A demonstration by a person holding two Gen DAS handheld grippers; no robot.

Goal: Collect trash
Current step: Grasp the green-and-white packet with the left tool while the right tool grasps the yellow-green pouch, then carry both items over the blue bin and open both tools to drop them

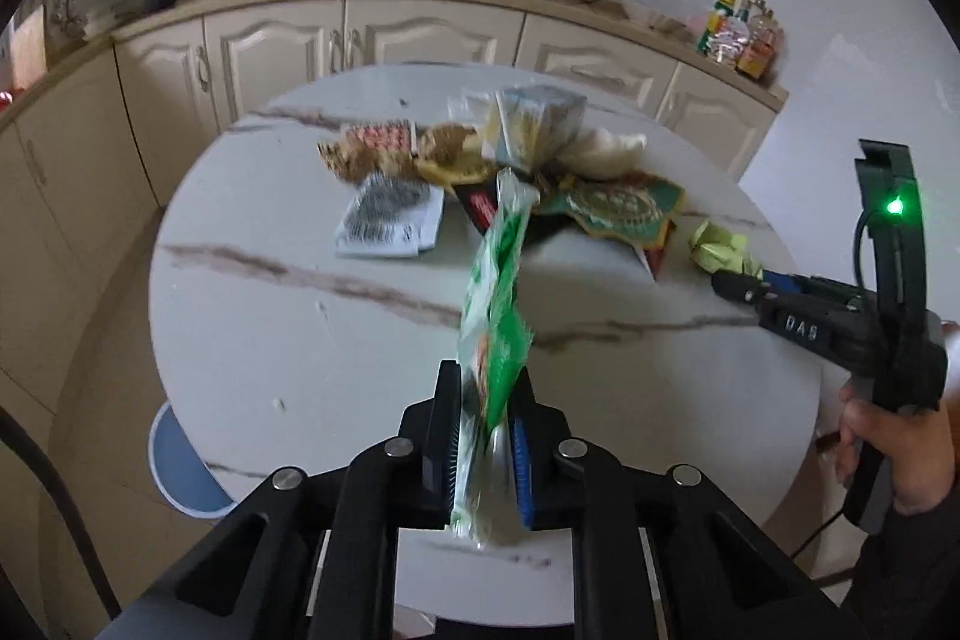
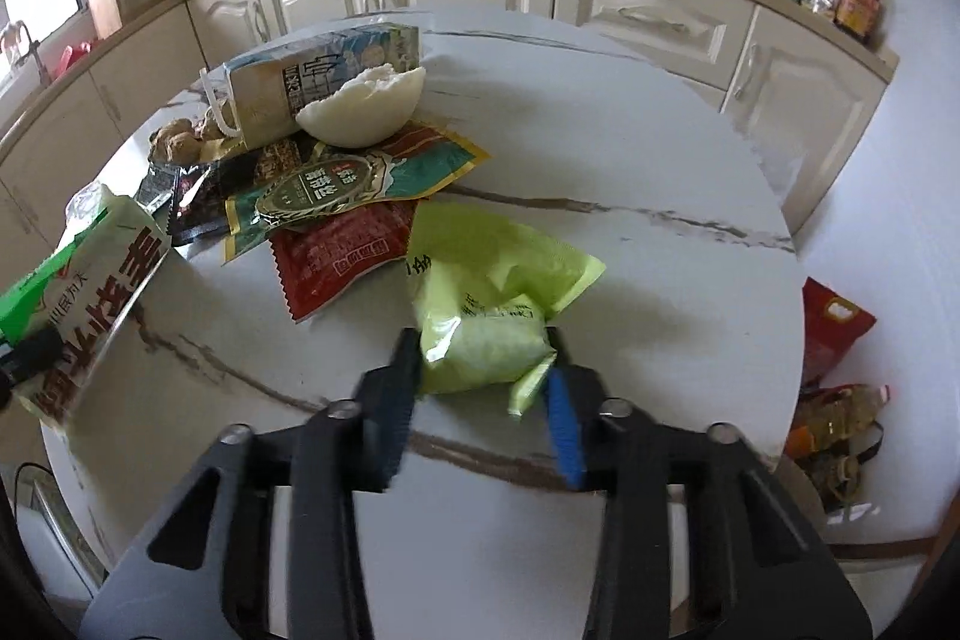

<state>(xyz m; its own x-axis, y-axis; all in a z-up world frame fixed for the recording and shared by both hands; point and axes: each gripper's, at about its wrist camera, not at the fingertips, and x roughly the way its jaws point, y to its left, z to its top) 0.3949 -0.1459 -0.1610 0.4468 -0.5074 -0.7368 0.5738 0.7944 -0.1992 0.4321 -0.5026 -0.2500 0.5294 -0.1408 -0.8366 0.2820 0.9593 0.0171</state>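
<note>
Over the round table (image 2: 660,148), the right gripper (image 2: 483,370) straddles the yellow-green bag (image 2: 498,292), jaws part-open, not yet clamped; the left gripper (image 1: 486,400) pinches the green wrapper (image 1: 495,292), held clear of the tabletop.

**Wrappers and scraps heaped on the round table**

A green-and-white wrapper (image 1: 495,304) is hanging edge-on above the table's near half, pinched at its lower end. A crumpled yellow-green bag (image 2: 492,316) is lying near the table's right edge. Toward the far edge a heap is sitting: a milk carton (image 2: 318,76) tipped on its side, a bitten white bun (image 2: 366,106) leaning against it, a teal-and-gold packet (image 2: 354,184) and a red sachet (image 2: 342,256) lying flat, overlapping.
</note>
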